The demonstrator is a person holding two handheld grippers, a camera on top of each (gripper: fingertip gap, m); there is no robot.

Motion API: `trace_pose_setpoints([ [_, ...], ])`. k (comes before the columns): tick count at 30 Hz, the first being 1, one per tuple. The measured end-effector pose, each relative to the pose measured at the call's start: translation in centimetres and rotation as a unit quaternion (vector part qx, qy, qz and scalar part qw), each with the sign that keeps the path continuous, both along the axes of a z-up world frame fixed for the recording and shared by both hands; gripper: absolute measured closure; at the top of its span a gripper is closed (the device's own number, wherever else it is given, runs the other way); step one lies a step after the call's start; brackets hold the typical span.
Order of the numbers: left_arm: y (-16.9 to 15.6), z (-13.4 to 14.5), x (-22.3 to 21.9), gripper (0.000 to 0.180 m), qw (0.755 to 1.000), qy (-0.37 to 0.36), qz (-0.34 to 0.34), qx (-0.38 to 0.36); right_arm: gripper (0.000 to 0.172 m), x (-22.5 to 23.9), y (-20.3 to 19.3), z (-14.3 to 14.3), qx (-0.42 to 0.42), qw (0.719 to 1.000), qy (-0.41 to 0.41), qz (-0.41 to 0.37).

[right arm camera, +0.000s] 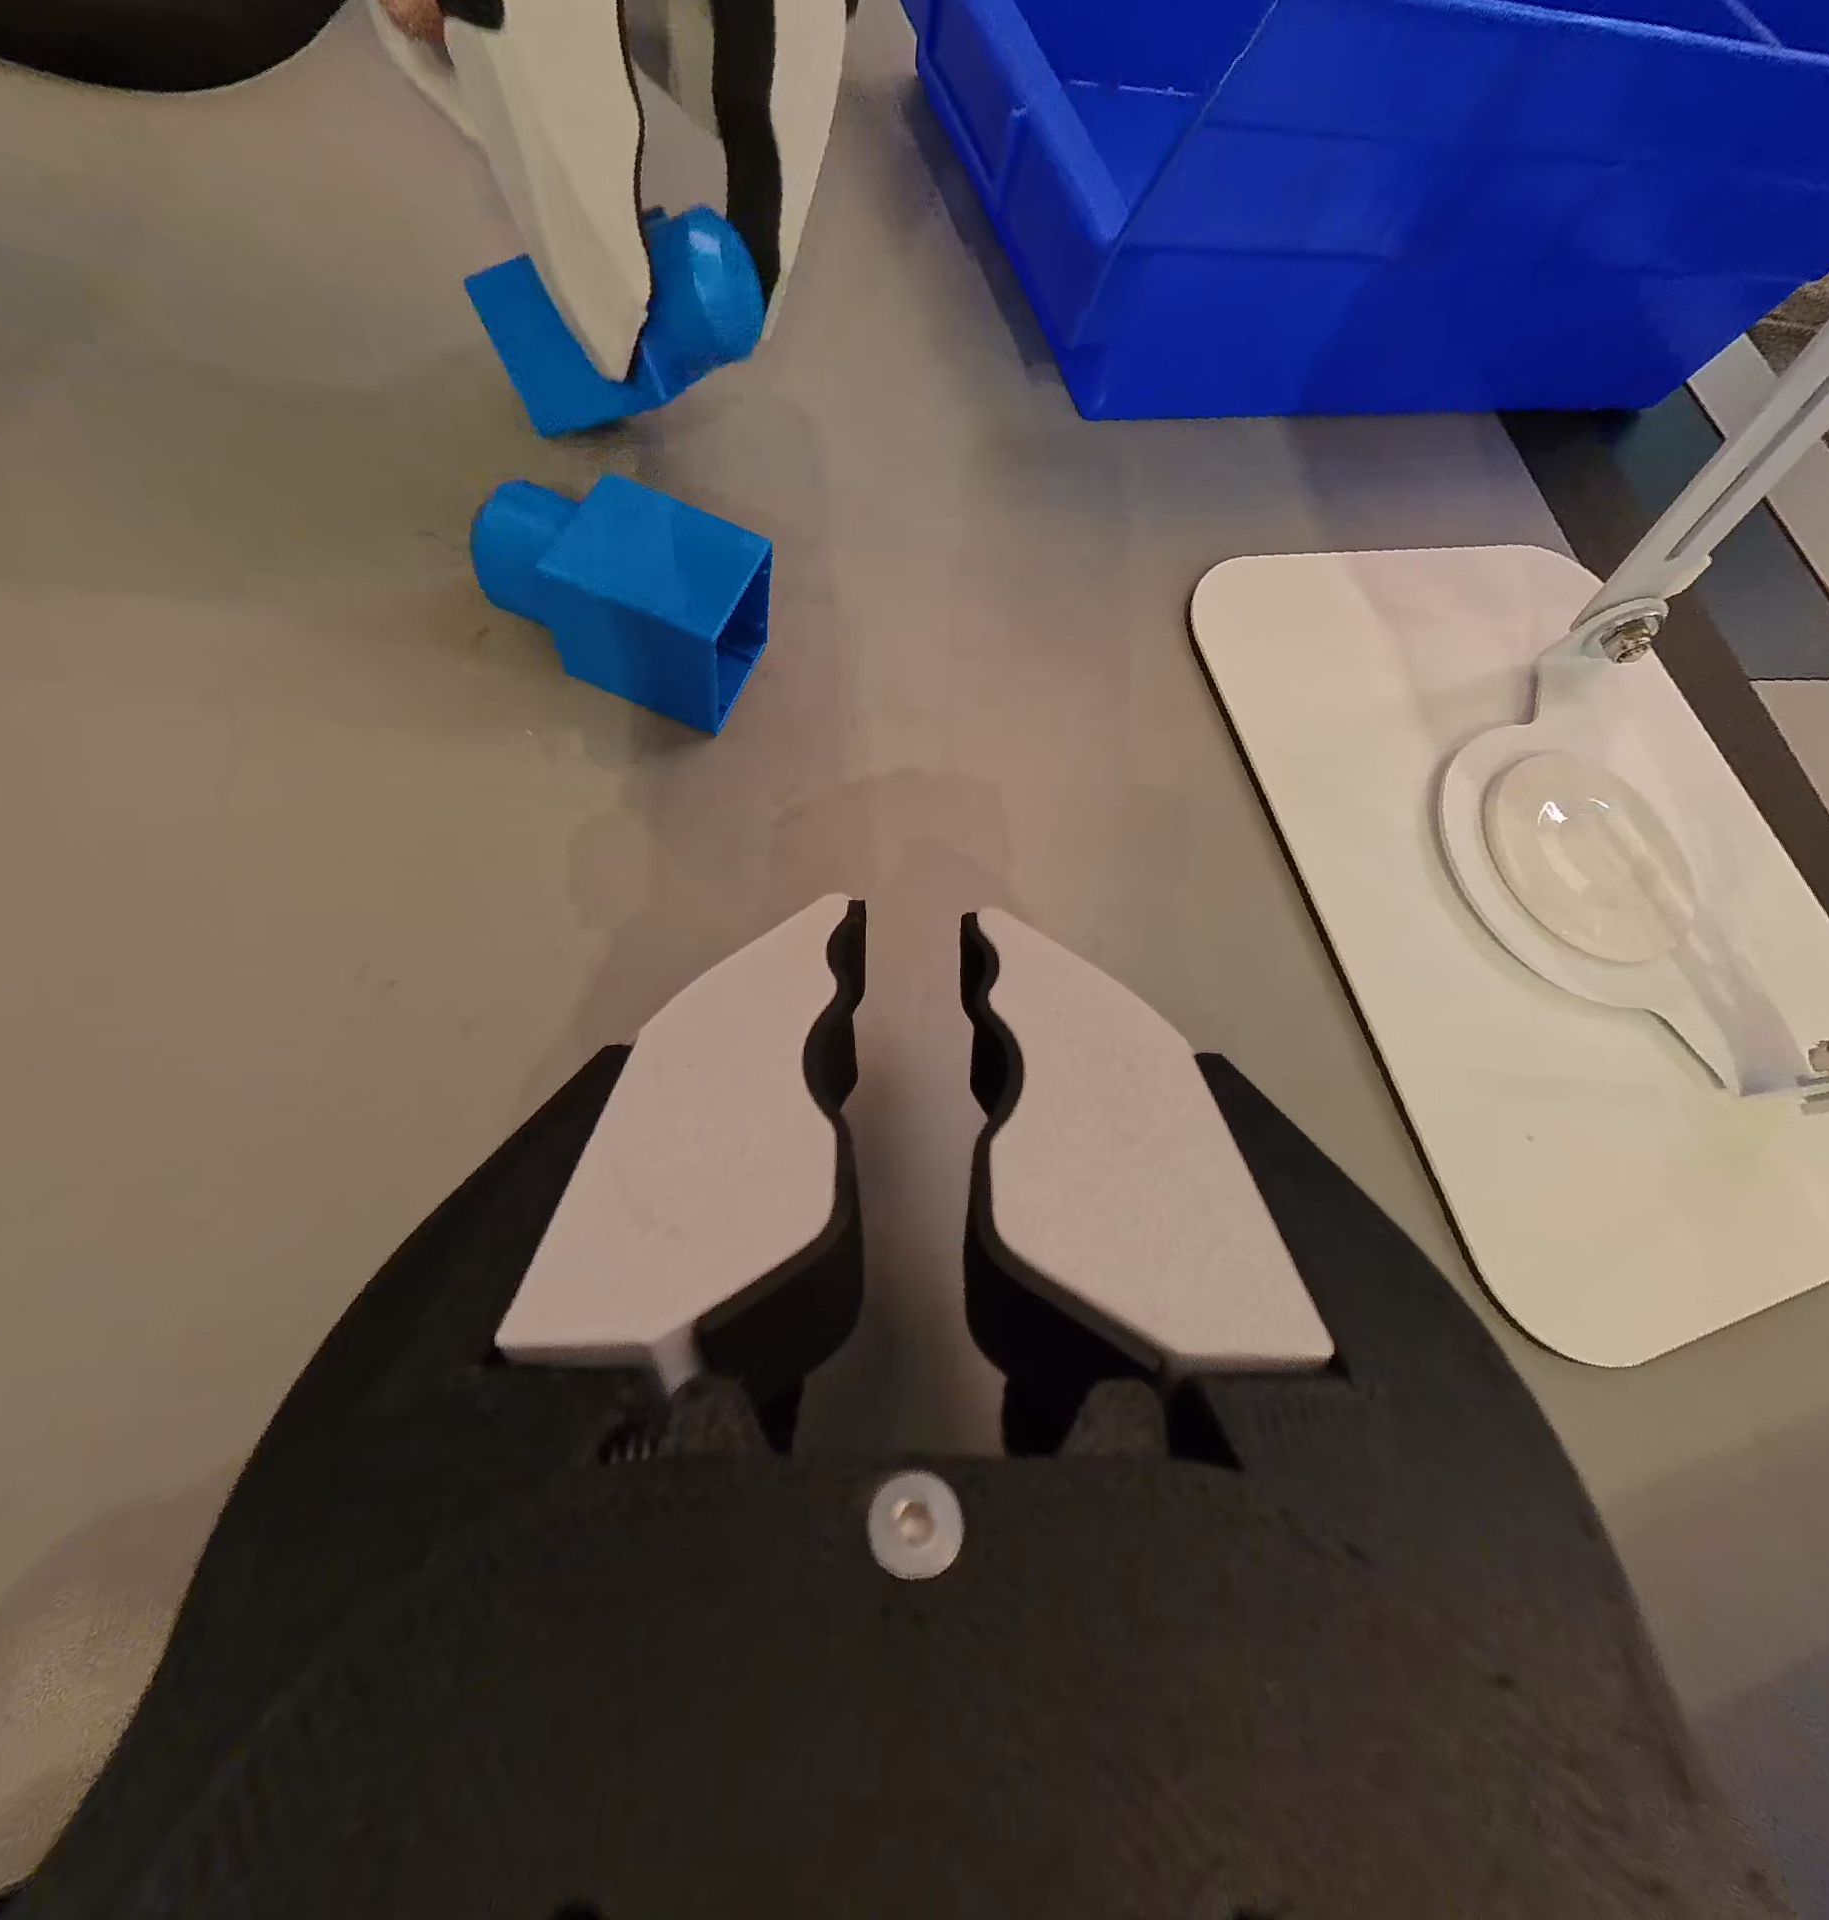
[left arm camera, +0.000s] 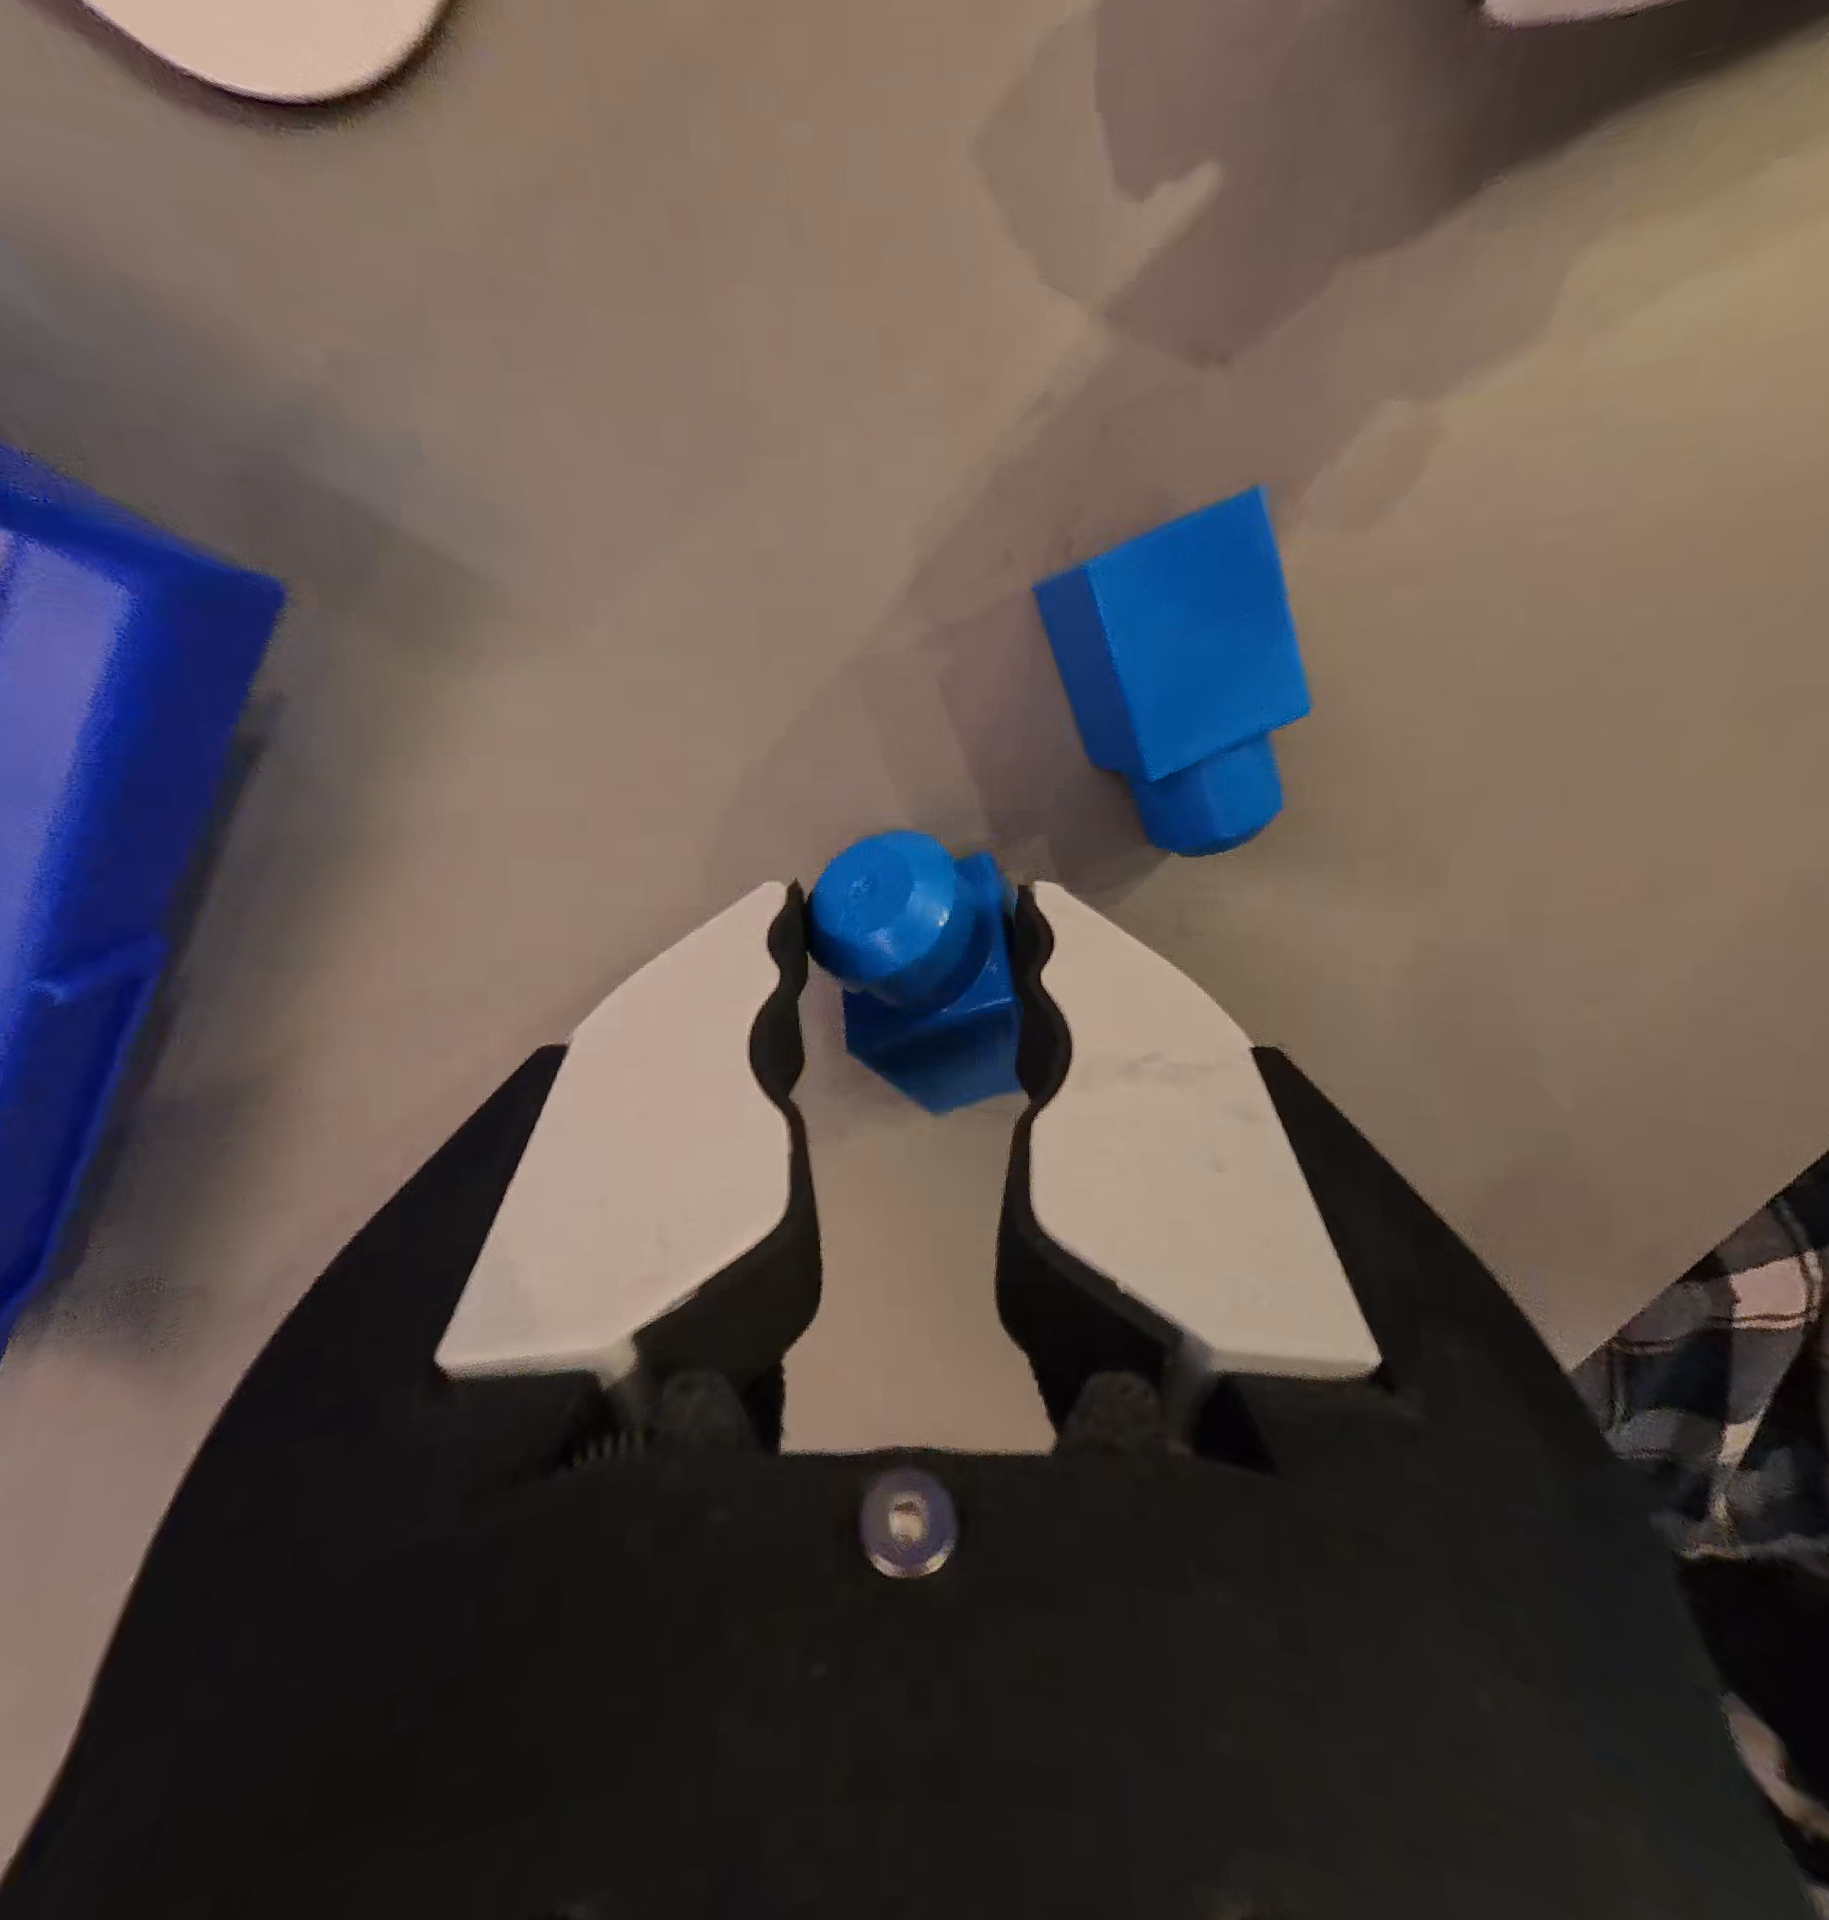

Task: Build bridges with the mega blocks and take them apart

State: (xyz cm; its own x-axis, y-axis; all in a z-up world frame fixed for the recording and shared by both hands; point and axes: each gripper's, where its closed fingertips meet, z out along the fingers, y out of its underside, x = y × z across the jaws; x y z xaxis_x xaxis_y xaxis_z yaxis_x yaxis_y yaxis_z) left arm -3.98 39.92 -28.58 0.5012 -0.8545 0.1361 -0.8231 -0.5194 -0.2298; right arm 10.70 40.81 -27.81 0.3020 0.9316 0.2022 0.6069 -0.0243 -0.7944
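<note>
Nearest the lens in the left wrist view, the left gripper, black-bodied with pale grey finger plates and wavy black pads, is clamped on a small blue plastic block with a round stud at lower centre. One pad presses the stud side, the other the square body. The block sits tilted, one edge apparently touching the grey tabletop.

A second blue plastic block with a stud lies on its side just right of centre, near the held one but apart from it.

Seen from the right wrist, the right gripper hovers at lower centre, jaws narrowly parted with nothing but bare table between them.

Judging from two loose blocks and no structure, this is either the start of a bridge or the tail of taking one apart; I cannot tell which. If building, the next move calls for lifting the held block, turning its stud upward, and setting it down squarely.

Only the right view shows the lying block's hollow open end, the large blue plastic bin in full at upper right, and a white stand base with a clear dome and metal arm at right. Only the left view shows a plaid cloth at lower right.
</note>
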Motion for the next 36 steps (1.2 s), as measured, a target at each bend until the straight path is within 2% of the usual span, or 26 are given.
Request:
trace_pose_setpoints([
  [6, -0.8, -1.1, 0.9, 0.15, 0.999, 0.02, -0.04, -0.017, 0.154, -0.1, -0.1, -0.1, -0.002, 1.0, -0.003, 0.004],
  [12, -1.1, -1.0, 1.5, 0.15, 0.998, -0.012, -0.056, -0.036, 0.154, -0.1, -0.1, -0.2, -0.007, 1.0, -0.002, 0.004],
  [15, -1.1, -0.9, 2.1, 0.132, 0.997, -0.04, -0.04, -0.046, 0.154, -0.1, -0.1, -0.3, -0.008, 1.0, -0.004, 0.005],
  [17, -0.7, -0.3, 2.1, 0.129, 0.998, -0.05, -0.034, -0.037, 0.154, 0.0, -0.1, -0.3, -0.009, 1.0, -0.003, 0.005],
  [19, 0.2, 1.5, 1.5, 0.128, 0.997, -0.065, -0.027, -0.018, 0.154, 0.0, -0.1, -0.3, -0.01, 1.0, -0.001, 0.004],
  [22, 5.4, 5.8, -0.3, 0.132, 0.993, -0.092, 0.027, 0.073, 0.154, 0.0, -0.2, -0.3, -0.013, 1.0, 0.0, 0.004],
  [24, 10.4, 8.1, -2.5, 0.127, 0.982, -0.073, 0.058, 0.162, 0.154, -0.1, -0.2, -0.4, -0.015, 1.0, -0.002, 0.006],
  [26, 15.0, 8.9, -4.7, 0.126, 0.973, -0.037, 0.057, 0.219, 0.154, -0.1, -0.3, -0.5, -0.016, 1.0, -0.002, 0.007],
  [28, 19.3, 8.0, -6.5, 0.117, 0.971, -0.003, 0.068, 0.227, 0.154, 0.0, -0.2, -0.5, -0.019, 1.0, 0.0, 0.006],
  [32, 26.5, 4.5, -9.8, 0.117, 0.969, 0.072, 0.094, 0.218, 0.154, 0.1, -0.2, -0.6, -0.031, 1.0, 0.005, 0.005],
  [36, 31.2, 2.0, -10.3, 0.123, 0.964, 0.096, 0.062, 0.238, 0.154, 0.2, -0.2, -0.8, -0.043, 0.999, 0.01, 0.004],
])
